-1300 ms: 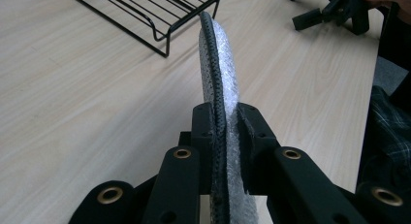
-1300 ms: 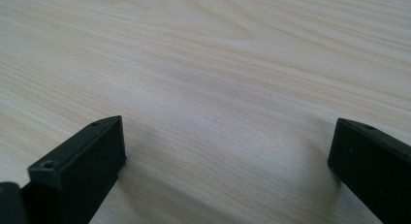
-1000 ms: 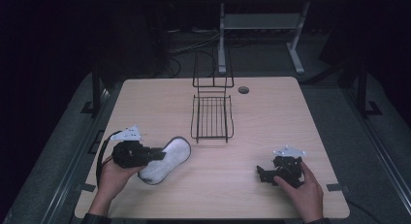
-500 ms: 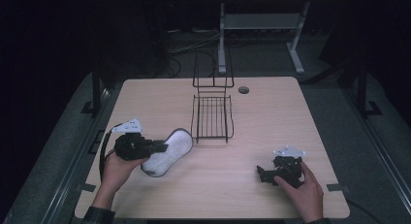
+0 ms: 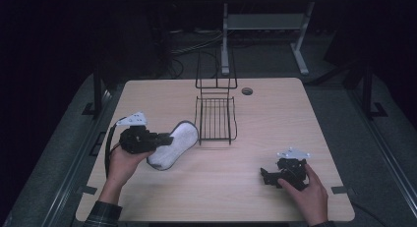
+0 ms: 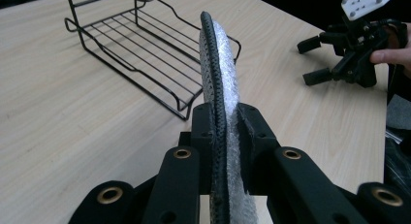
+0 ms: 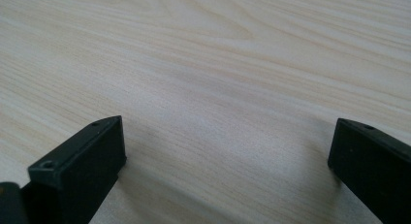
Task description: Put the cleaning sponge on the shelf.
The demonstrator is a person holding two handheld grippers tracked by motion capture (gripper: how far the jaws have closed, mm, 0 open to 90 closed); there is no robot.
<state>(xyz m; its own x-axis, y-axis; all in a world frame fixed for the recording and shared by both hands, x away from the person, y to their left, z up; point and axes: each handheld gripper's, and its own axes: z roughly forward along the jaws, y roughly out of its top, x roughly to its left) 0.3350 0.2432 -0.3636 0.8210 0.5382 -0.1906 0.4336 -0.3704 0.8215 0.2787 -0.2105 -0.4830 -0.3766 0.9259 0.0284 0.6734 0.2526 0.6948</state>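
Left claw [image 5: 164, 140] pinches one end of the insole [image 5: 174, 144], pads pressed on its two faces; in the left gripper view the insole [image 6: 220, 83] stands on edge between my jaws, dark rim up, white face to one side. Its long axis runs straight out from the claw, the free end pointing toward the rack [image 5: 215, 118]. The rack [image 6: 145, 49] lies just ahead of that free end and slightly to the side, near but not touching, its open wire bed level on the counter [image 5: 265, 114]. I judge the coming move to be a short carry forward along the insole's own axis, then a lay-down into the bed; the rack's near rim is the part most likely to catch the tip.

Right claw [image 5: 268, 175] rests spread on the counter, nothing between its jaws, well apart from the rack. My left hand [image 5: 123, 163] is the nearer one.
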